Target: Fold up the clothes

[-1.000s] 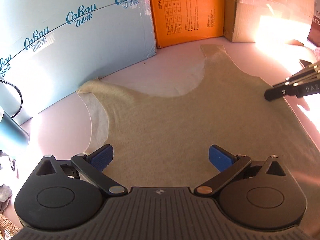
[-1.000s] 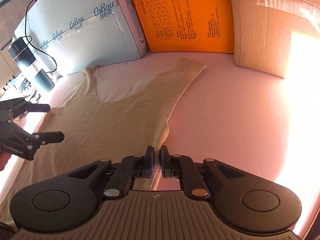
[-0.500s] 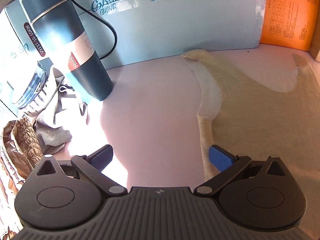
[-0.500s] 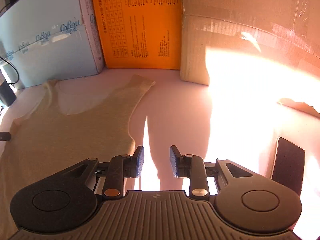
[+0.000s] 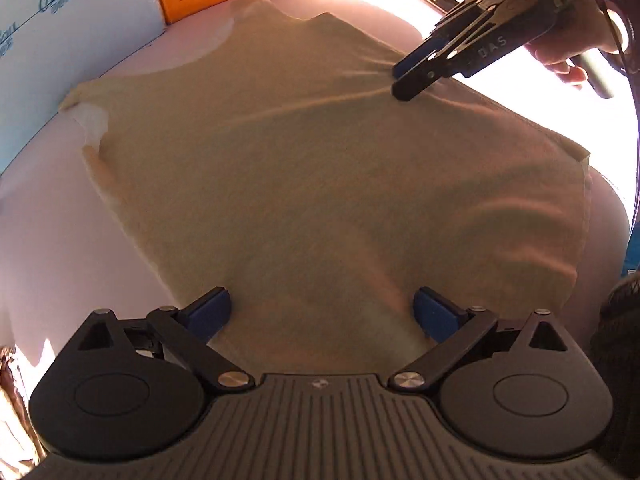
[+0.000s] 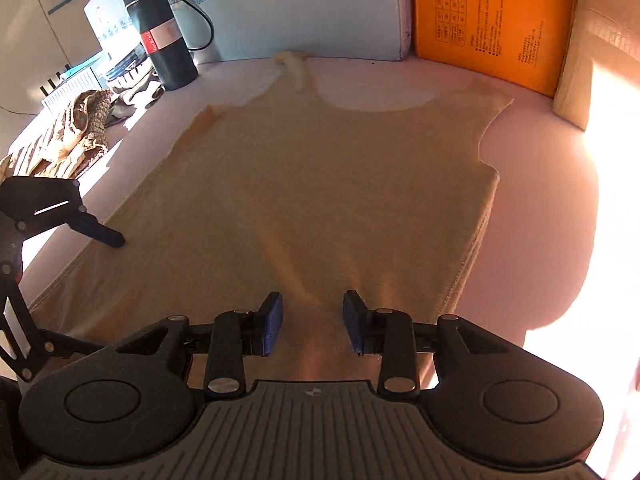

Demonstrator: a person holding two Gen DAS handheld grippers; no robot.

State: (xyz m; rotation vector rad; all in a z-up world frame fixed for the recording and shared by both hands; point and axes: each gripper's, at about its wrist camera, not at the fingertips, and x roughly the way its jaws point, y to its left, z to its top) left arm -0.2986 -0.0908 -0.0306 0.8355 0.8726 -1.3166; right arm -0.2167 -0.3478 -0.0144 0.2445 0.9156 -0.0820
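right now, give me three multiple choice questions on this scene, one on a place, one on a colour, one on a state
1. Where does the flask stand?
A) on the top
B) against the blue box
C) on a chair

2. What colour is the box next to the blue box?
A) green
B) orange
C) black

3. How is the left gripper?
A) shut on the top
B) shut on the flask
C) open, holding nothing

Answers:
1 B, the flask stands by the blue box, off the top.
2 B, the orange box adjoins it.
3 C, its fingers are wide apart above the top.
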